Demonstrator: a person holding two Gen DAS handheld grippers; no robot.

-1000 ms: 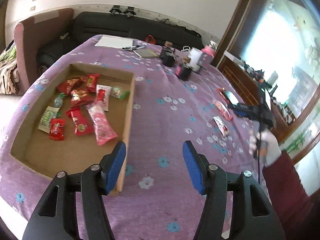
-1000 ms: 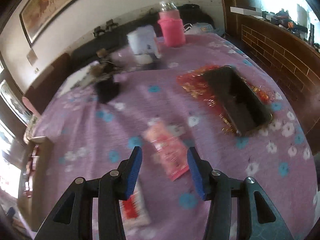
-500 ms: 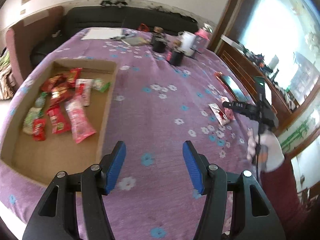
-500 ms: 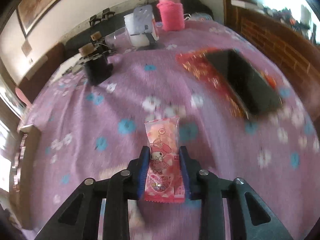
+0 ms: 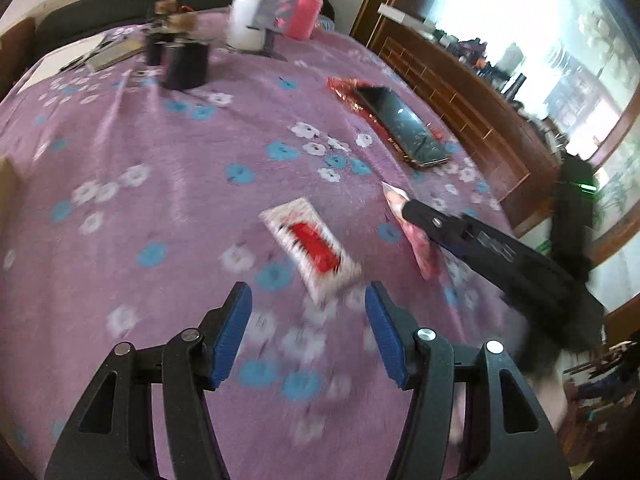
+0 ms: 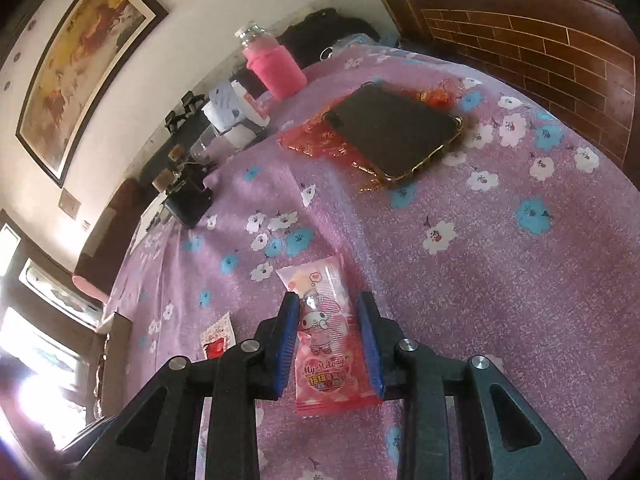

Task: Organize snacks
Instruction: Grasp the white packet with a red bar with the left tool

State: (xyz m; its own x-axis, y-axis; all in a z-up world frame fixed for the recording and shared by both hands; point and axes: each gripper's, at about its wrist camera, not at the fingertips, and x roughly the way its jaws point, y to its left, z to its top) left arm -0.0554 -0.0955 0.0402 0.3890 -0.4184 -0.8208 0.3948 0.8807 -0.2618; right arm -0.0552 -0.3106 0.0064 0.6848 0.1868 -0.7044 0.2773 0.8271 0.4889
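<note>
A tabletop (image 5: 168, 184) covered in purple cloth with white and blue flowers carries everything here. The landmark is the black phone (image 6: 394, 130), which lies flat on a red and gold foil packet (image 6: 316, 140) toward the brick-patterned wooden wall.

Far beyond the phone, at the back edge, stand a pink-sleeved bottle (image 6: 274, 66), a white container (image 5: 246, 32) and, off to the phone's left, a black cup (image 5: 186, 65).

The right gripper (image 6: 329, 342) sits on the near side of the phone, well apart from it. Its jaws are drawn close and pinch the long edges of a pink My Melody snack packet (image 6: 322, 336). The packet points lengthwise toward the phone, its far end sticking out past the blue pads (image 6: 288, 344). Whether it is lifted off the cloth cannot be told. In the left wrist view the same packet (image 5: 416, 240) shows near the phone's closer end, partly hidden by the right gripper's black arm.

The left gripper (image 5: 308, 334) hovers farther from the phone, with its jaws spread wide and nothing between them. Just ahead of them, between the left gripper and the phone, a white snack packet with a red panel (image 5: 310, 246) lies flat on the cloth, blurred. A corner of a cardboard box (image 6: 116, 334) shows at the tabletop's far-left edge.
</note>
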